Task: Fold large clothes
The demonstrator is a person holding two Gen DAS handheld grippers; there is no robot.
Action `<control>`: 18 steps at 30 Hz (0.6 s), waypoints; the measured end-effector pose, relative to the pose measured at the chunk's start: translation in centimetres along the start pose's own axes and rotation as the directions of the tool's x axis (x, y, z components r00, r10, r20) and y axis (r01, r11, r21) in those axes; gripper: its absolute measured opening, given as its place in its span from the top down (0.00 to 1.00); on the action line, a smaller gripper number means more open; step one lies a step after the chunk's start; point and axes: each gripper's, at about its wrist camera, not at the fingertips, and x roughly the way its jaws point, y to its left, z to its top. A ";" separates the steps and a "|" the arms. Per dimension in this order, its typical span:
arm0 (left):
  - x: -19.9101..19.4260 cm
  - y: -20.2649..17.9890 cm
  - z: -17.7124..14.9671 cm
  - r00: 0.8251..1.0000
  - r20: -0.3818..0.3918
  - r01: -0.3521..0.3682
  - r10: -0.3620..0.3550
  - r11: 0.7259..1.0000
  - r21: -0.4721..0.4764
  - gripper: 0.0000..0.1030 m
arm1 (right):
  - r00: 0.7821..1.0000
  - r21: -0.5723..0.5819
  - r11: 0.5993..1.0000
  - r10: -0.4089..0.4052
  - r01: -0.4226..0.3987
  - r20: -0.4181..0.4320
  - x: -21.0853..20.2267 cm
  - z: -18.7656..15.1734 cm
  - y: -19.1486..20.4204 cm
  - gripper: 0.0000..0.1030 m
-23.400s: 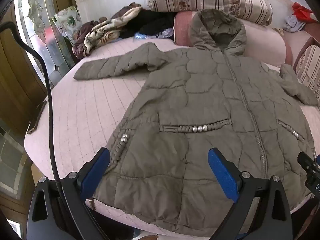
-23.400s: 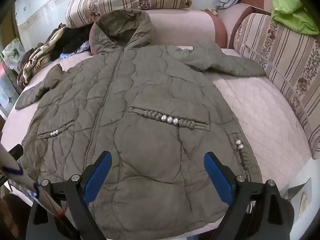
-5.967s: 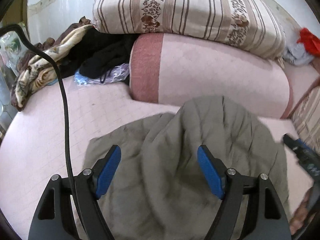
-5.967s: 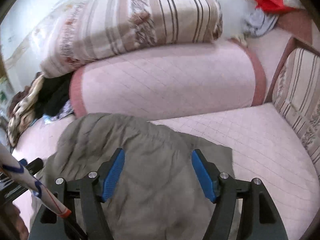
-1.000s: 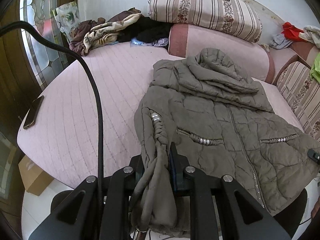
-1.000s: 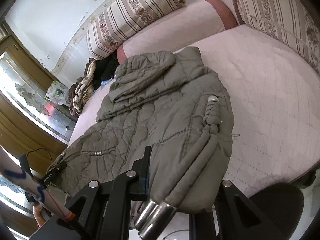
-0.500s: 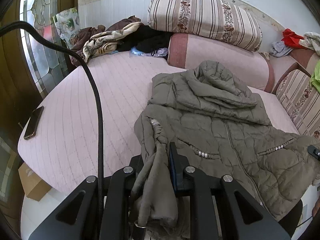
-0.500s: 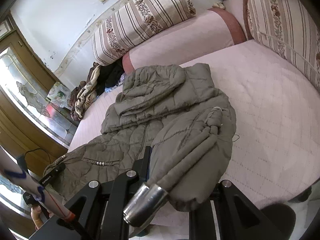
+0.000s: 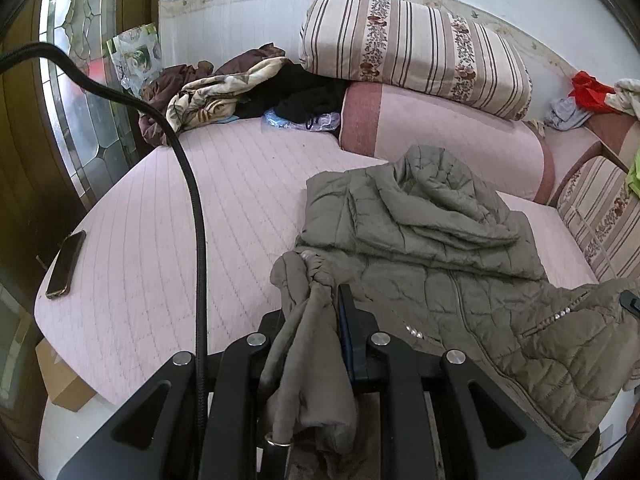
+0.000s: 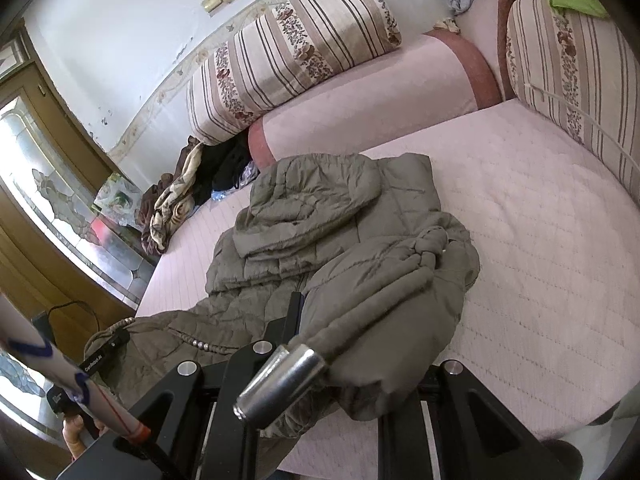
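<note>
An olive quilted hooded jacket (image 9: 432, 248) lies on the pink quilted bed (image 9: 160, 248), sleeves and hood folded onto its chest. My left gripper (image 9: 320, 312) is shut on the jacket's bottom hem at its left corner, lifted off the bed. My right gripper (image 10: 316, 320) is shut on the hem's other corner; the jacket (image 10: 320, 224) bunches over it, and a silver drawstring tip (image 10: 280, 380) hangs in front. The lower jacket is raised between both grippers.
A phone (image 9: 66, 264) lies at the bed's left edge. A pile of clothes (image 9: 240, 88) sits at the back left. Striped cushions (image 9: 412, 64) and a pink bolster (image 9: 440, 128) line the back. A striped backrest (image 10: 572, 72) bounds the right side.
Both grippers have lifted the jacket's bottom hem and carried it forward toward the hood. The lower jacket has risen off the bed and bunched.
</note>
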 end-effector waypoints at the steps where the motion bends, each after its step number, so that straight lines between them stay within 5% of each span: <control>1: 0.0 -0.1 0.2 1.000 0.002 0.000 0.000 1.000 0.000 0.83 | 1.000 0.002 1.000 -0.001 0.001 0.001 0.1 0.2 0.1 0.84; 18: 2.8 -0.6 3.7 1.000 -0.002 -0.015 0.015 1.000 -0.003 0.83 | 1.000 0.020 1.000 -0.010 0.010 -0.006 3.6 4.1 0.6 0.84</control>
